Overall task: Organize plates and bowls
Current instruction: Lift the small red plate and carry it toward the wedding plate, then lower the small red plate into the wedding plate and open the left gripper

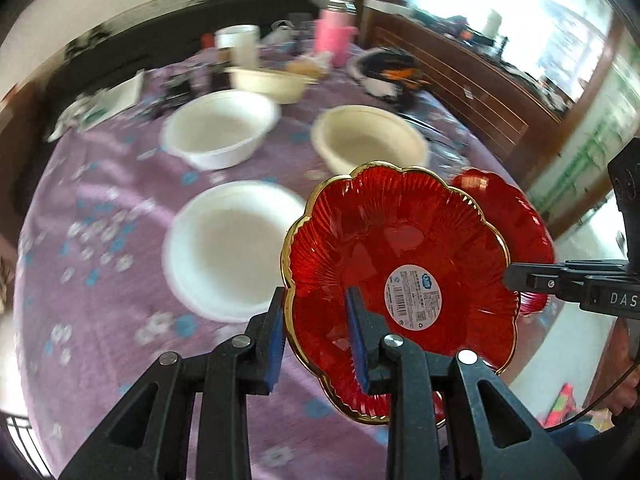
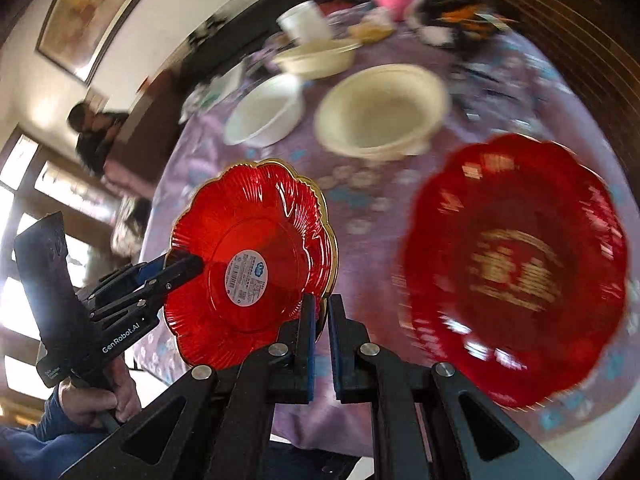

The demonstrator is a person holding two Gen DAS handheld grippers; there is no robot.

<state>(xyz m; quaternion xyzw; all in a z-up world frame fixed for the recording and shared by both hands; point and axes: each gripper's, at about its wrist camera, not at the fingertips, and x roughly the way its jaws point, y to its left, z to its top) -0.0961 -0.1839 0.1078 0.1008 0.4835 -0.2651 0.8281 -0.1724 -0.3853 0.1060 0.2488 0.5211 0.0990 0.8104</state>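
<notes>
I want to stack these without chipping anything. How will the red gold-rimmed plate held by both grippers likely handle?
The red plate keeps its shape while the left gripper and right gripper hold opposite edges, so it is probably rigid. Its glossy, translucent ribbing suggests a slippery surface. The thin scalloped gold rim may chip if knocked.

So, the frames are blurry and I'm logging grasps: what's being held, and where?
The stickered red plate, by its gold rim: left gripper clamps one edge, right gripper the opposite edge.
</notes>
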